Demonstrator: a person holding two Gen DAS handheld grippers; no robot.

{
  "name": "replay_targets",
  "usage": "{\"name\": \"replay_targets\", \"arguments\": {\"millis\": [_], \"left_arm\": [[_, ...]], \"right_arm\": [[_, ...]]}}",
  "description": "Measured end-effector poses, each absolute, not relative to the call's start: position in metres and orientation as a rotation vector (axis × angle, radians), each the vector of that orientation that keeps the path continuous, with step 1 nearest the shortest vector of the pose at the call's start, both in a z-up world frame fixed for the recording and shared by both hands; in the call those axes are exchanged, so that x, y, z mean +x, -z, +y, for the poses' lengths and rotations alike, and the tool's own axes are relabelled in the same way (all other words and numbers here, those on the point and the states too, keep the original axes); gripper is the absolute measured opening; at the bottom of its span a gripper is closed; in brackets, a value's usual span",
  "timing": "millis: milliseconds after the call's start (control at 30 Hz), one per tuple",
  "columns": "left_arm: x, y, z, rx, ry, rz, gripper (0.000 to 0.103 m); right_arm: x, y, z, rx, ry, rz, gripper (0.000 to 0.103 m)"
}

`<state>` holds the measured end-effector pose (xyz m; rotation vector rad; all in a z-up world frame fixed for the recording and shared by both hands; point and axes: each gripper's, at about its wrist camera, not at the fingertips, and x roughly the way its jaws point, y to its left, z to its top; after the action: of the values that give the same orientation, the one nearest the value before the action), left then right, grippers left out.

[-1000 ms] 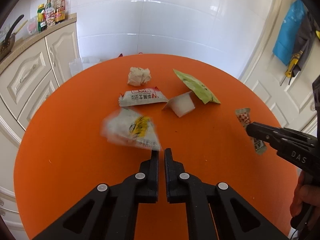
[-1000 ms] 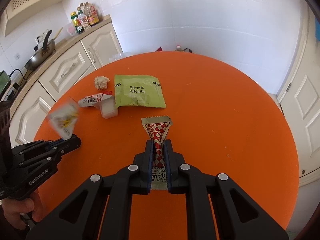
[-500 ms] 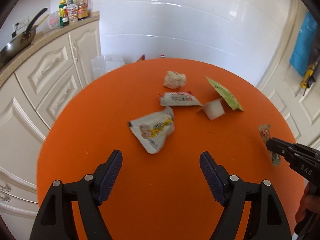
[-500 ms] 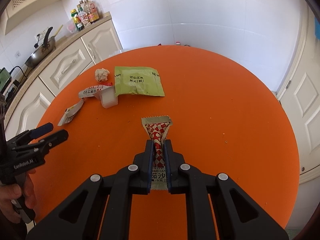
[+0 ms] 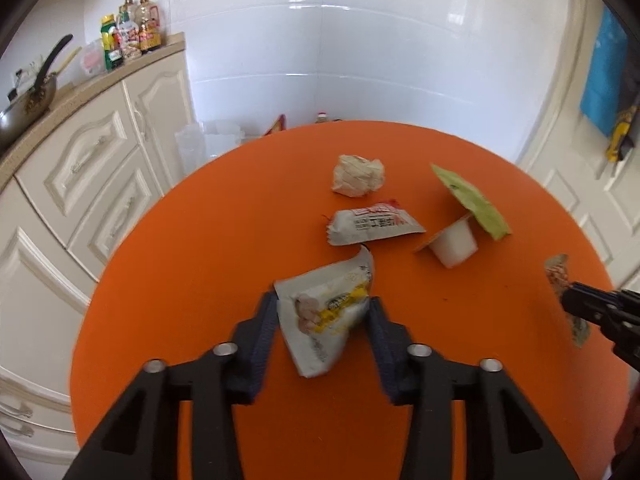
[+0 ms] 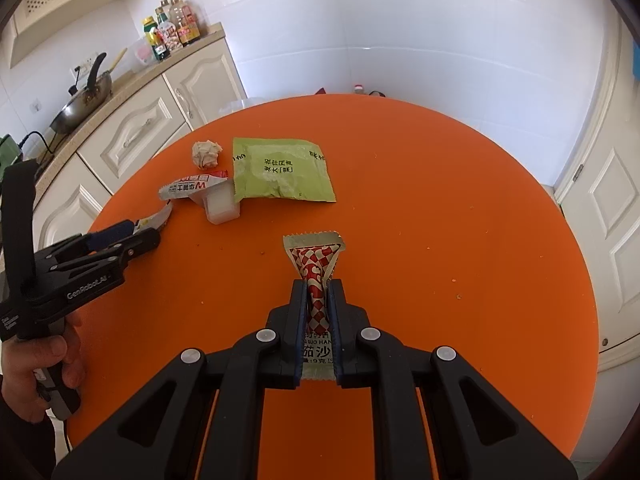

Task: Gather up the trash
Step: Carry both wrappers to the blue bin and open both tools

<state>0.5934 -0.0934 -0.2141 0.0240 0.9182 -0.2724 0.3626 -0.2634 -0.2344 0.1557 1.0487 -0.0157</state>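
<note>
1. Left gripper (image 5: 322, 312): fingers closing around the white-yellow wrapper (image 5: 326, 312), which lies flat on the orange tabletop (image 5: 192, 272), near left. No firm pinch visible yet.
2. It should keep the tips low, touching the tabletop, so the thin film gets caught rather than skated over.
3. It should bite the crumpled middle; the far corner curls up and would slip.
4. Right gripper (image 6: 318, 292): fingers clenched on the red-checked sachet (image 6: 316, 264), near centre. It should hold steady.
5. Left to collect, far left: paper wad (image 5: 358, 176), red-white packet (image 5: 372, 224), plastic cup (image 5: 454, 242), green pouch (image 6: 282, 170).
6. The lift should go straight up, clear of the packet just beyond.
</note>
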Motion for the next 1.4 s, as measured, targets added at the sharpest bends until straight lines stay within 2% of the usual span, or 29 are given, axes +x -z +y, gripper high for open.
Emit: {"name": "replay_targets", "arguments": {"millis": [33,200,267,533,800,1167,1400], "left_arm": [[0.590,0.212,-0.093,0.026,0.283,0.910,0.008],[0.579,0.219,-0.092,0.004,0.304,0.923,0.008],[0.576,0.218,-0.087,-0.084,0.290,0.965,0.008],[0.546,0.184,-0.094,-0.103,0.367,0.881,0.007],[0.495,0.137,-0.119,-0.066,0.472,0.740,0.007],[0.437,0.099,-0.198,-0.012,0.711,0.631,0.008],[0.421,0.111,-0.273,0.030,0.916,0.684,0.008]], "right_arm": [[0.362,0.234,-0.263,0.155,0.015,1.047,0.010],[0.353,0.226,-0.265,0.165,0.020,1.032,0.010],[0.347,0.223,-0.268,0.167,0.026,1.027,0.010],[0.321,0.201,-0.286,0.180,0.065,0.981,0.010],[0.279,0.157,-0.313,0.182,0.133,0.886,0.010],[0.180,0.093,-0.386,0.226,0.324,0.741,0.010],[0.092,0.087,-0.456,0.300,0.525,0.717,0.010]]}}
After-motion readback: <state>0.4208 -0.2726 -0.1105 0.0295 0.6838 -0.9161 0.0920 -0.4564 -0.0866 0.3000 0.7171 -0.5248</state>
